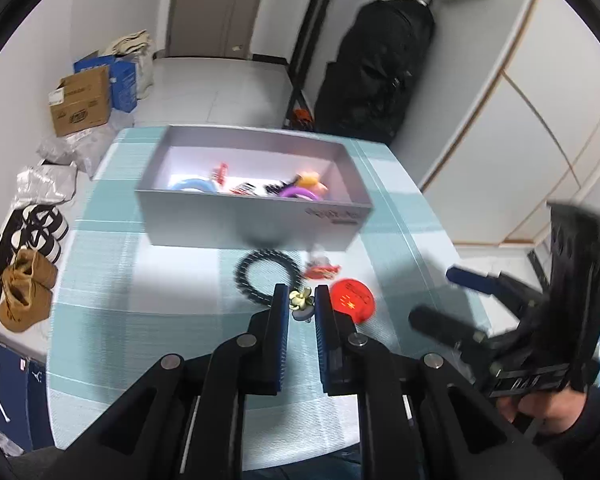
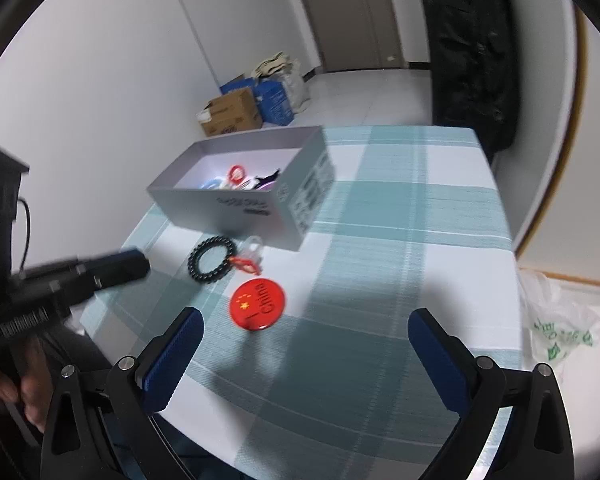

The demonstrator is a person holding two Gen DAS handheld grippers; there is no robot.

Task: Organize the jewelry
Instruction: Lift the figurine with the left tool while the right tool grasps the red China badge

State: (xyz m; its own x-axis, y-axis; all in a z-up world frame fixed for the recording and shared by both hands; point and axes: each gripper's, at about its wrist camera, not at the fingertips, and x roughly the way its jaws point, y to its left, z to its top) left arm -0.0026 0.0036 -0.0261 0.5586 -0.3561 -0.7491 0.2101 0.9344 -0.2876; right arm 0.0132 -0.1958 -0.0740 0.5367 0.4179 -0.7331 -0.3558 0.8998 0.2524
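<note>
The left gripper (image 1: 301,300) is pinching a small pale-gold flower-shaped ornament (image 1: 301,301) between its blue-padded fingers (image 1: 279,312), holding it above the checked teal-and-white tablecloth (image 1: 140,280). In the right wrist view the right gripper (image 2: 306,322) is hanging over the near part of the table with its fingers (image 2: 428,332) spread wide and nothing between them.

Just beyond the left gripper's tips, a round red badge (image 1: 352,300) printed with yellow stars and the word "China" is lying flat on the cloth. A black beaded bracelet (image 1: 266,276) is lying just to its left, and a small red trinket with a clear loop (image 1: 320,266) is sitting between the bracelet and the box, touching or nearly touching the bracelet's edge; blur is making the contact hard to judge.

Behind these, an open grey cardboard box (image 1: 256,220) is standing on the cloth, already holding jewelry: a light-blue ring (image 1: 192,186), a purple ring (image 1: 298,192), a red piece (image 1: 222,170) and an orange-yellow piece (image 1: 310,179), along with darker items too blurred to name.

Farther off on the floor, a brown carton (image 1: 80,100) and blue boxes (image 1: 122,76) are standing against the wall, with tan boots (image 1: 24,288) and black-and-white sneakers (image 1: 40,232) nearer the table's left side.
</note>
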